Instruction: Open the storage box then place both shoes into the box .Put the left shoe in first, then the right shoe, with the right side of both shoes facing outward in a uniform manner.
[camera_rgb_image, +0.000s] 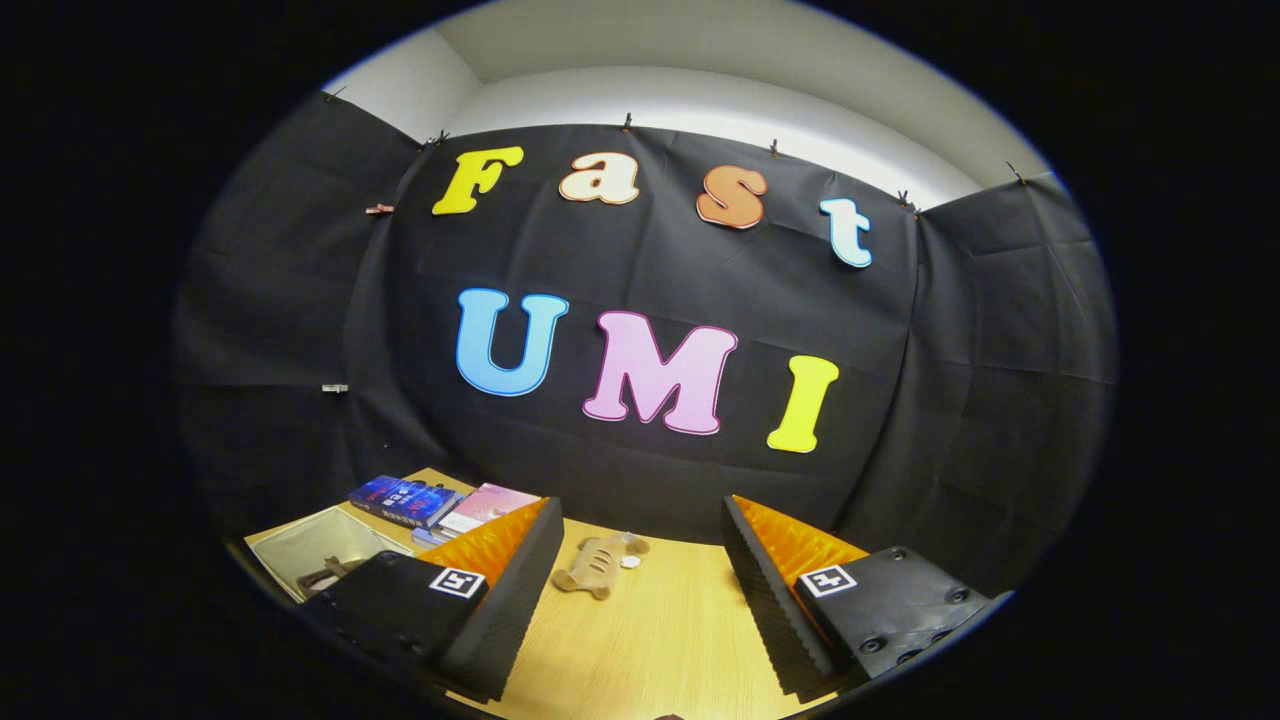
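Gripper (640, 560) spread wide, nothing between the fingers, held above the wooden table (660, 640) and tilted up so most of what's ahead is booth wall. Open jaws fit either reaching for something or having just let go; can't say which.

Task things: a tan shoe (598, 565) lies on its side on the table, just ahead of the fingers at about 11 o'clock from the gap, nearer the left finger. Which shoe of the pair it is, too small to tell. Storage box (325, 545) sits at about 9 o'clock, left of and partly behind the left finger; it looks open-topped, pale inside, with something dark low in it, maybe the other shoe, not clear. So one shoe is out on the table; the box's contents are unsettled.

Outward: a stack of books (405, 500) and a pink book (490, 503) at 10 o'clock beyond the box, against the wall, probably clutter parked out of the working area.
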